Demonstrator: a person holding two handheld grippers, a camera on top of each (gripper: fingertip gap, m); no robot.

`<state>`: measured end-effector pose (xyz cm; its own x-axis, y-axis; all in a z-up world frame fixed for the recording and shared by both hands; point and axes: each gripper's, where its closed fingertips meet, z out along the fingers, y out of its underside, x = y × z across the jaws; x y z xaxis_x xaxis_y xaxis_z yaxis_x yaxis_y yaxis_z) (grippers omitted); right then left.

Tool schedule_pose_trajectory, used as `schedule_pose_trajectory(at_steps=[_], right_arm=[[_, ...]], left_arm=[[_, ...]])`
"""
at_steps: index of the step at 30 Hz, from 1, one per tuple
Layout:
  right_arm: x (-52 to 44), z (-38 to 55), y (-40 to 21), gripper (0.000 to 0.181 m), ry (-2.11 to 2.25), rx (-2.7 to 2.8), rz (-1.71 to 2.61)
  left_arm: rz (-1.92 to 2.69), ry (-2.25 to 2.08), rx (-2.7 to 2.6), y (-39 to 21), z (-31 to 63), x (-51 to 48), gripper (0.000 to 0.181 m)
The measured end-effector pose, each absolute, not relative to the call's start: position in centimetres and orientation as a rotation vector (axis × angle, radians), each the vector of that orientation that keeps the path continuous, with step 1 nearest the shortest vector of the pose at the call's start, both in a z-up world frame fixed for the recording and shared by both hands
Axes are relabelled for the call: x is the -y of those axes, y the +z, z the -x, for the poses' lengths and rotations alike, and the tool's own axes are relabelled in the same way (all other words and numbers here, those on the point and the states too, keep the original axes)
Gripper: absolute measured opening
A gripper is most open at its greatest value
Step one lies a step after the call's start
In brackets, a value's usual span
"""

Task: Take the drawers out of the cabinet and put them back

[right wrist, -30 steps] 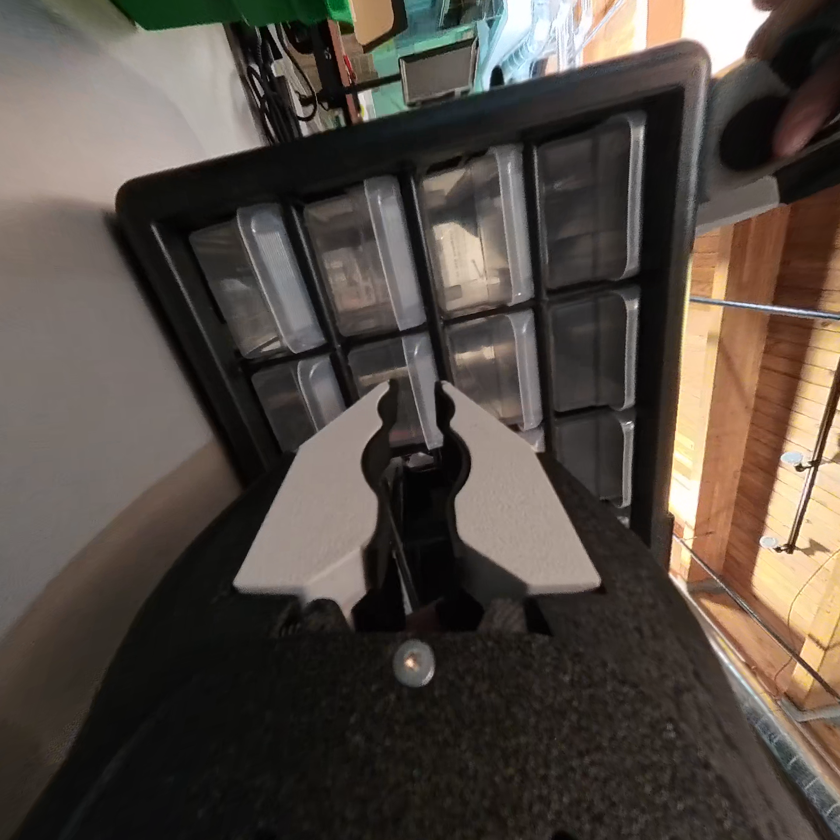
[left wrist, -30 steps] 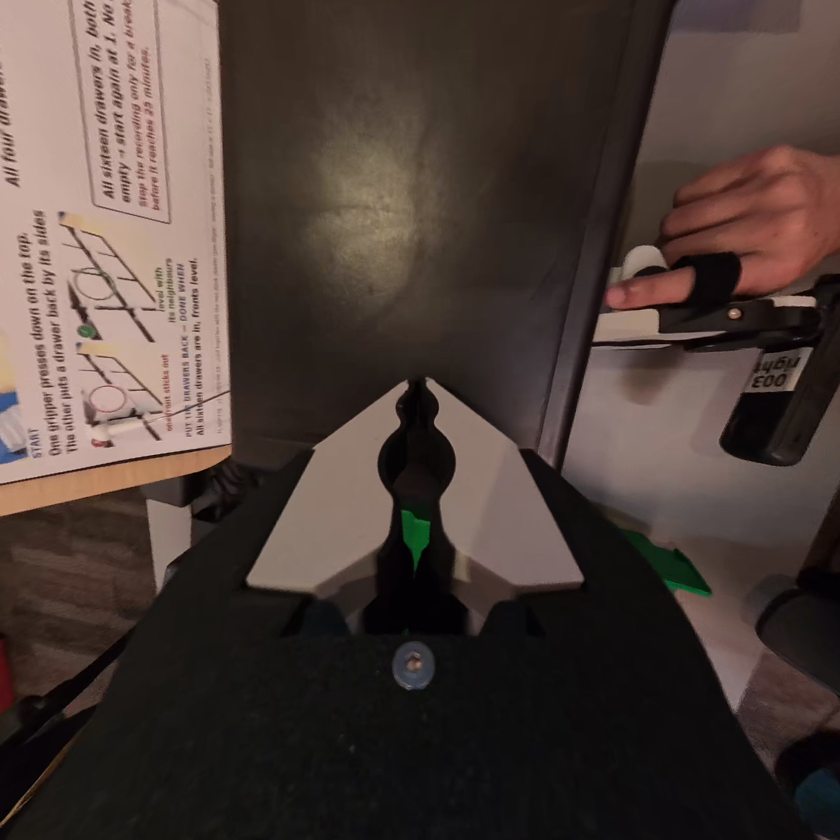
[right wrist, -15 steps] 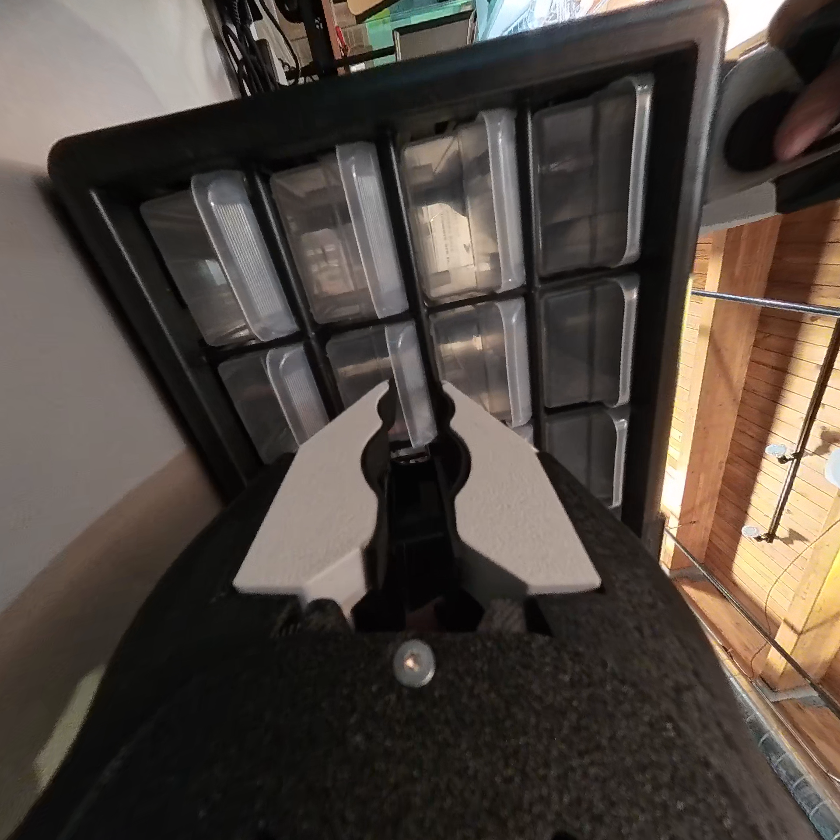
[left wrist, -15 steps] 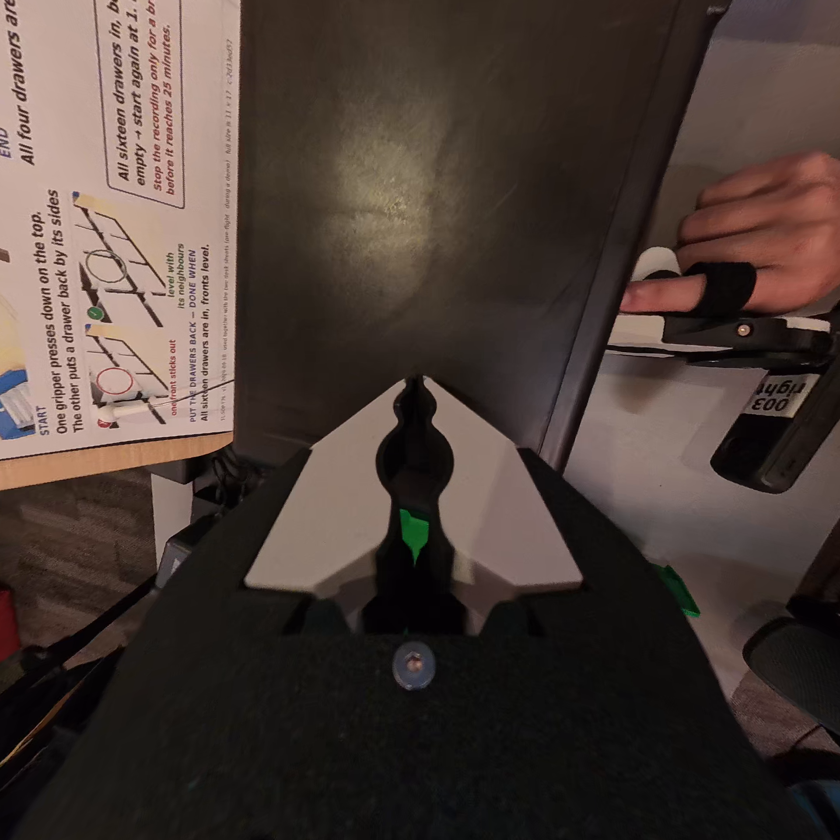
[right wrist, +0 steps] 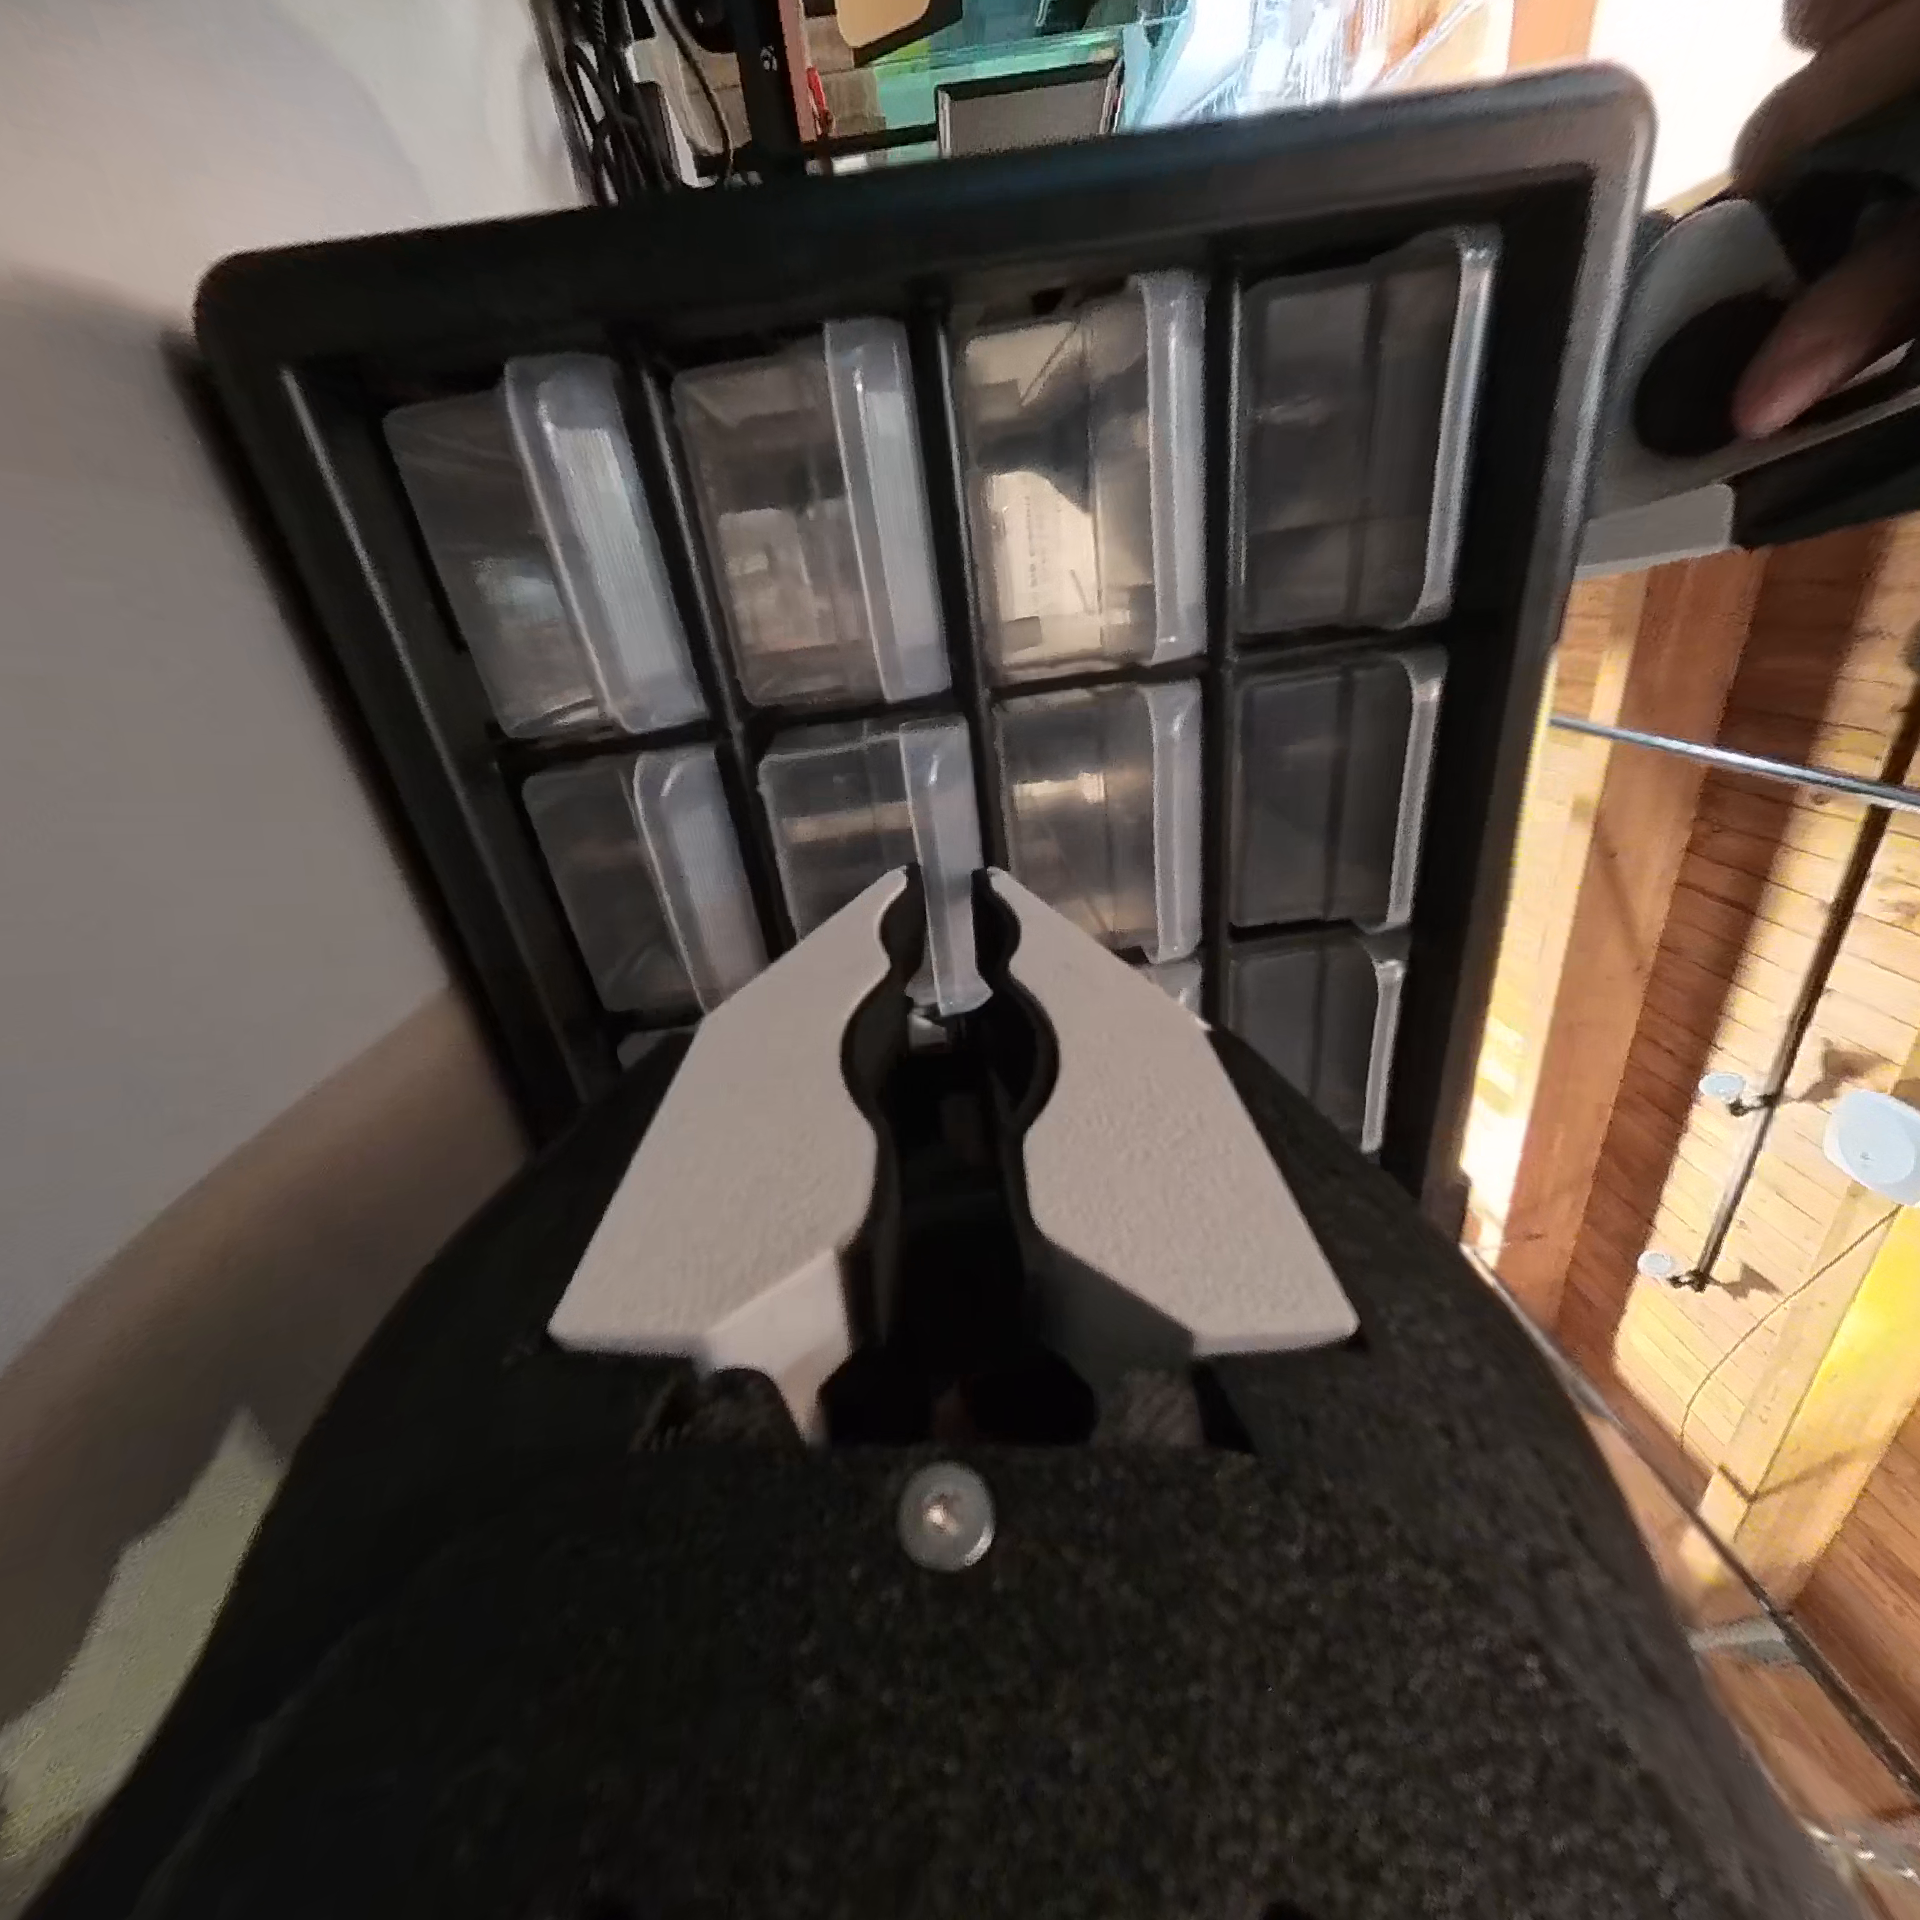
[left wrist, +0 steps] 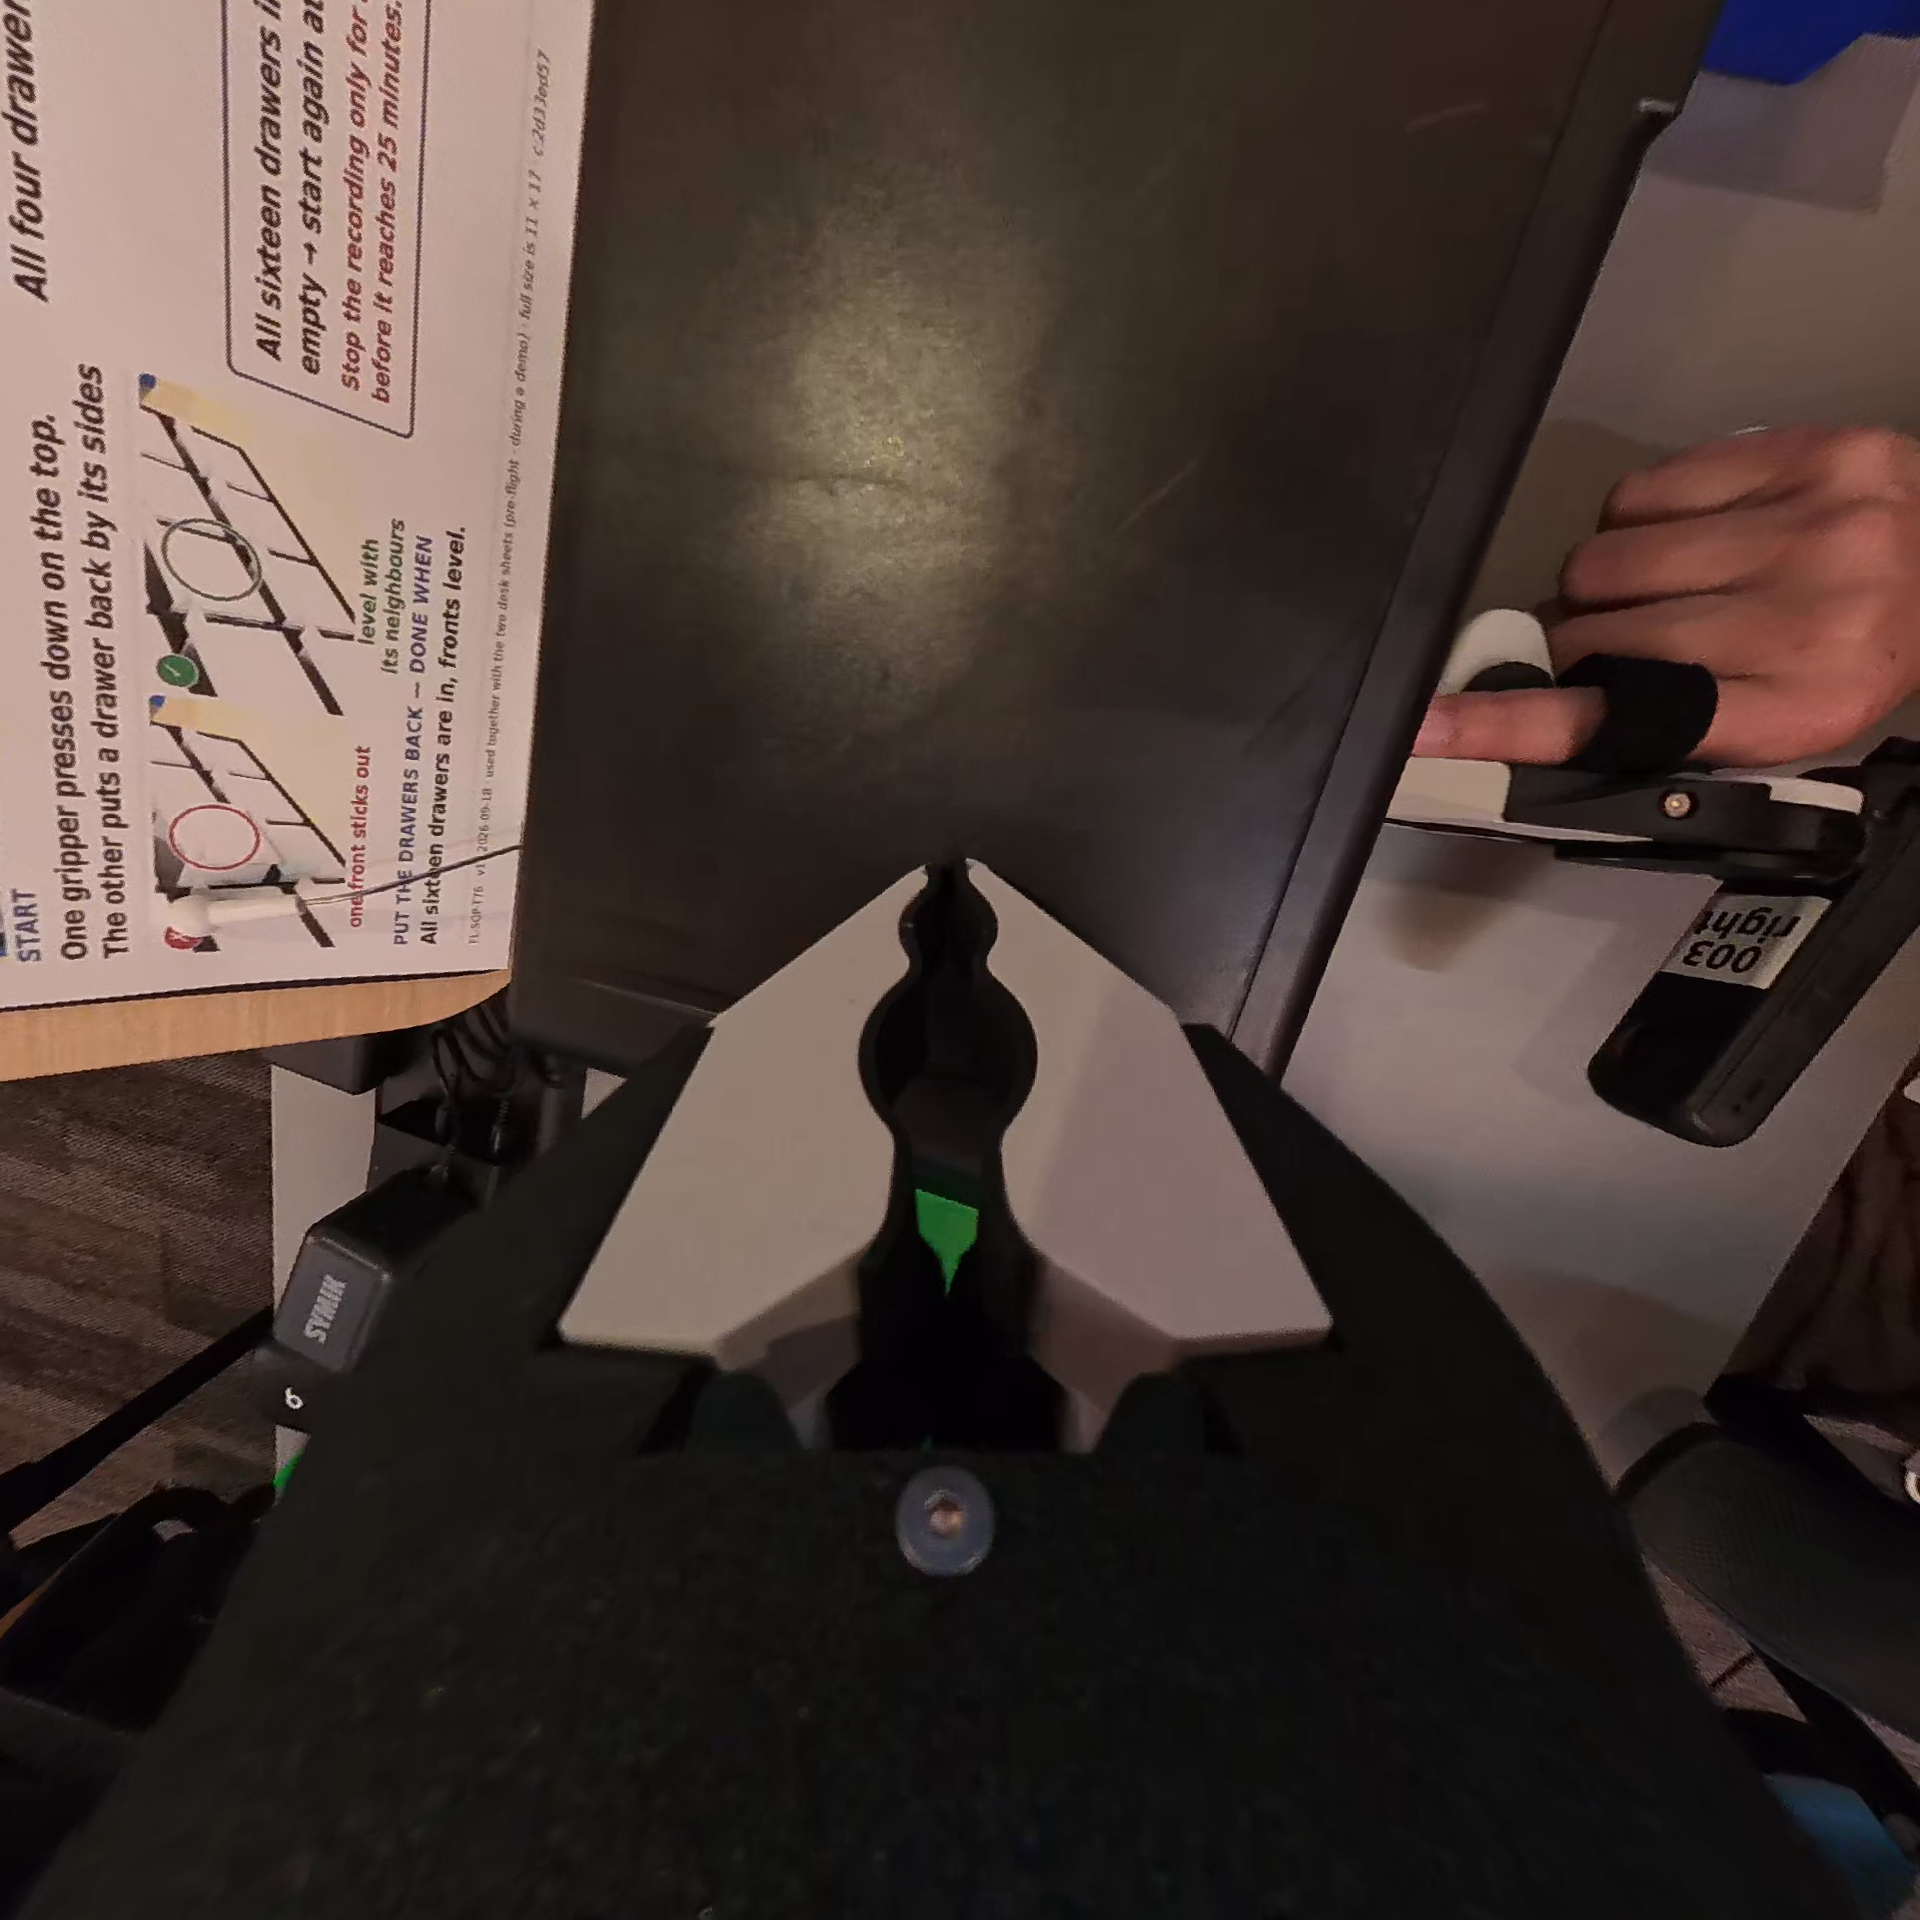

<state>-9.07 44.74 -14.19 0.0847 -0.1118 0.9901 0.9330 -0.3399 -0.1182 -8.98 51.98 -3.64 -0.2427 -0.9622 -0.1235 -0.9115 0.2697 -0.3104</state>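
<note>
the left tongs, tips together, press on the black cabinet's top panel. the right tongs clamp the handle of a clear drawer in the cabinet front, near the worktop edge.

This looks like a work room or lab where people record tasks. A big paper sheet with drawings and steps lies on a wooden desk, reaching its front edge. The floor under the desk is grey carpet, and cables hang below the desk's edge. Part of a dark chair shows near the right. In the right wrist view, more cables and a screen sit behind a black cabinet of small clear drawers. A wooden wall with a metal rail is beside it.
</note>
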Motion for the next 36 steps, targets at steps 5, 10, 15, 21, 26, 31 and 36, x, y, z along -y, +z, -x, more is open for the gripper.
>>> schedule_pose_trajectory(at_steps=[5, 10, 15, 21, 26, 31, 36], right_arm=[[-42.2, 10.2, -14.1, 0.008, -1.45, 0.918, 1.393], [-39.0, 11.9, -14.0, 0.007, -1.477, 0.938, 1.365], [-36.6, 12.7, -13.7, 0.007, -1.512, 0.927, 1.339], [-35.4, 13.5, -13.1, 0.005, -1.529, 0.889, 1.333], [-34.5, 14.3, -12.3, 0.005, -1.533, 0.865, 1.312], [-33.4, 14.4, -11.6, 0.002, -1.52, 0.848, 1.312], [-31.6, 14.2, -11.7, 0.001, -1.511, 0.885, 1.317]], left_arm=[[1.736, -0.24, -2.24, -3.6, 9.0, -52.0, 0.0], [1.758, -0.24, -2.229, -3.6, 9.0, -52.0, 0.0], [1.77, -0.241, -2.219, -3.6, 9.0, -52.0, 0.0], [1.792, -0.238, -2.206, -3.6, 9.0, -52.0, 0.0], [1.79, -0.212, -2.214, -3.6, 9.0, -52.0, 0.0], [1.795, -0.22, -2.214, -3.6, 9.0, -52.0, 0.0], [1.794, -0.232, -2.211, -3.6, 9.0, -52.0, 0.0]])
